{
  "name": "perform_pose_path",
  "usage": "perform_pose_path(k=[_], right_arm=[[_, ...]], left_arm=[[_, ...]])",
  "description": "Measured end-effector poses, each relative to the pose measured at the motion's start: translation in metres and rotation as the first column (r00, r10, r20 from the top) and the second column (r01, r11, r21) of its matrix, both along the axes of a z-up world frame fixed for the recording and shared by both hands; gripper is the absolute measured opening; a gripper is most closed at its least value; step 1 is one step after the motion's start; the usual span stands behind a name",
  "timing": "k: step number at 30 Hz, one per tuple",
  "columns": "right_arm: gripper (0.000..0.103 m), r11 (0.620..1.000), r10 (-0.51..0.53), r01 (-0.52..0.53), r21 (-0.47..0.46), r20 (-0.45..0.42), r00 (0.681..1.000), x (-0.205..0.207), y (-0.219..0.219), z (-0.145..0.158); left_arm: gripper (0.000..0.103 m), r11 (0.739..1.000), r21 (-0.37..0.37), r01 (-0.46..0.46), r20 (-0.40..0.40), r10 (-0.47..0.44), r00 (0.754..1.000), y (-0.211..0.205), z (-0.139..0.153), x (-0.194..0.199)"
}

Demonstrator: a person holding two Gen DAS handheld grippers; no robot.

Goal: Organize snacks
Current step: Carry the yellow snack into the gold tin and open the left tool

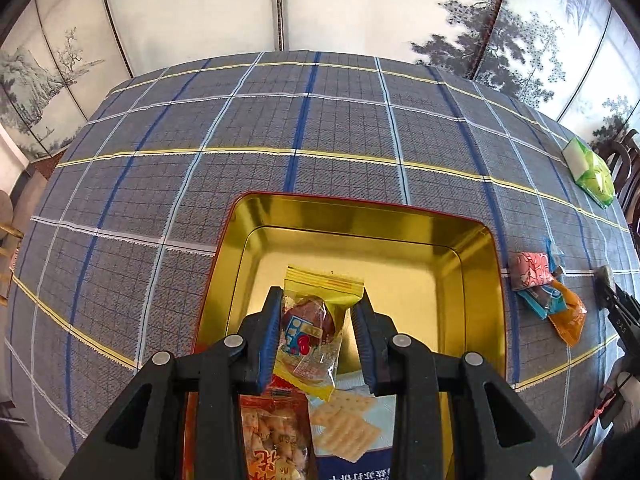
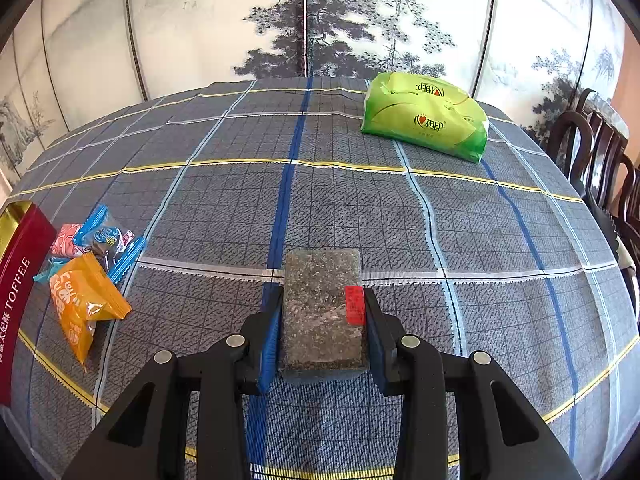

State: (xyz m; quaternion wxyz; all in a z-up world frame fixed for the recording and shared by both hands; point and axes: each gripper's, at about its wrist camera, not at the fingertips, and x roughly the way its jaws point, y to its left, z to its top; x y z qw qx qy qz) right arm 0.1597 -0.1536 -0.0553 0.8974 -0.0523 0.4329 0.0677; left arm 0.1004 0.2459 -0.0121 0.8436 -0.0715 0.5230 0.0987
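My left gripper hangs over the gold tin. A yellow-wrapped snack lies between its fingers, touching the left pad, with a gap to the right pad. An orange cracker bag and a blue-white cracker pack lie in the tin below. My right gripper is shut on a grey-brown speckled bar with a red label, held just above the cloth. It also shows at the right edge of the left wrist view. Loose snacks lie beside the tin: orange, blue, pink.
A green tissue pack lies at the far right of the checked tablecloth. The tin's red side reads TOFFEE. Dark wooden chairs stand at the right edge. A painted folding screen stands behind the table.
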Motion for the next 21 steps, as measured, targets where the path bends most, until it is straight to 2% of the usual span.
perform_pose_path(k=[12,21], right_arm=[[0.038,1.0,-0.001,0.001,-0.001,0.0,1.0,0.0,0.0,0.0],[0.038,1.0,-0.001,0.001,0.0,0.001,1.0,0.0,0.0,0.0]], left_arm=[[0.03,0.999,0.041,0.012,-0.045,-0.01,0.999,0.003,-0.018,0.004],[0.03,0.999,0.045,0.018,-0.072,-0.015,0.997,0.001,-0.027,0.0]])
